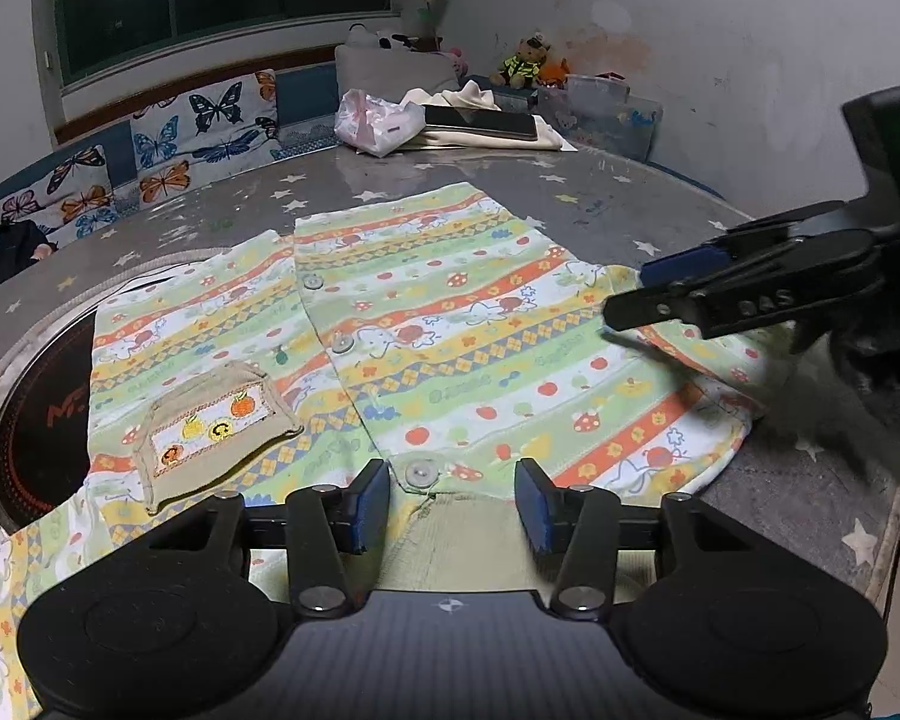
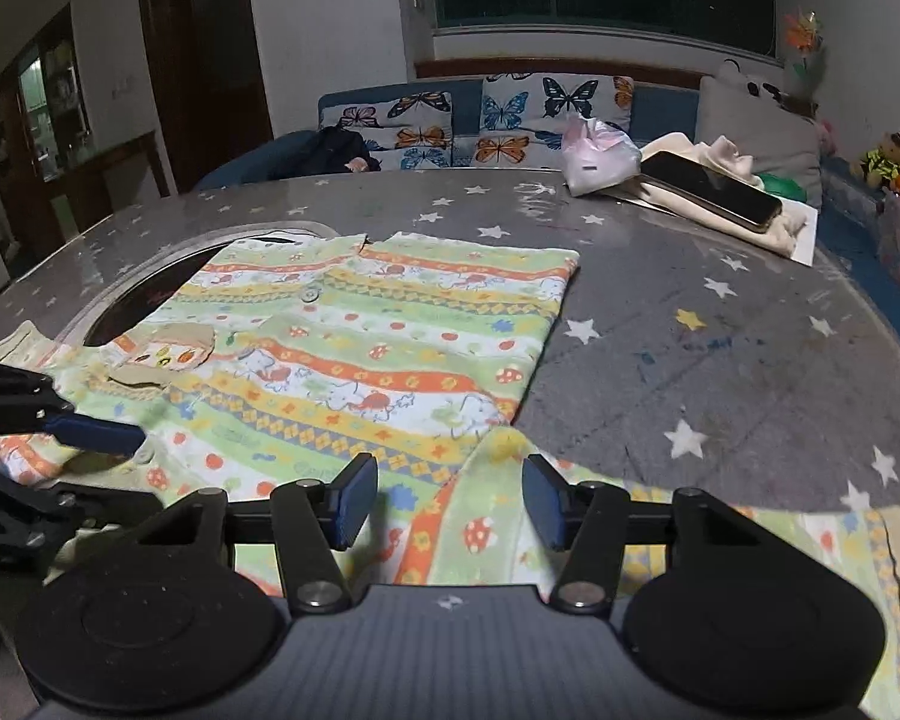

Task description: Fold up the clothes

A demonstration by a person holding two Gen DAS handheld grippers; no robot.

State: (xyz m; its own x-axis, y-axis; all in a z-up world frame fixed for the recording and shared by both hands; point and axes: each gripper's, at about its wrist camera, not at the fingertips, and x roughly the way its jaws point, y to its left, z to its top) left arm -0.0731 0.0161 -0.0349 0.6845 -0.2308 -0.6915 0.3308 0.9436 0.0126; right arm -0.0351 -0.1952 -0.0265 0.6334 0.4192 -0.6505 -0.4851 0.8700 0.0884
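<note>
The little striped shirt (image 1: 450, 324) lay front-up and buttoned on the grey star-printed table (image 2: 720, 360), its pocket side draped over the dark round hob (image 1: 36, 420) set into the tabletop; the collar end pointed toward the person holding the tools.

The left gripper (image 1: 450, 498) hung over the neckline, its blue pads part-way apart with the lowest button (image 1: 419, 472) and the beige collar band showing between them; nothing was pinched there, so far as I could see. The right gripper (image 2: 447, 501) stood about as wide, poised over the sleeve (image 2: 480, 528) on its side; cloth lay under the gap, but the pads did not press on it; from the other side its tips looked to be low over that sleeve, though whether they touched the fabric I could not tell.

The risks, as I judged them: if the jaws closed while too high they would catch air or only the top layer, and the front would lift away from the back and wrinkle; a bite taken on the button placket could tug the fastening askew; the part lying over the hob might drag on its rim as the shirt moved; a hurried pull could slide the whole garment toward the table edge rather than fold it; the phone (image 2: 711, 189) and pink bag (image 2: 597, 162) sat well apart.
</note>
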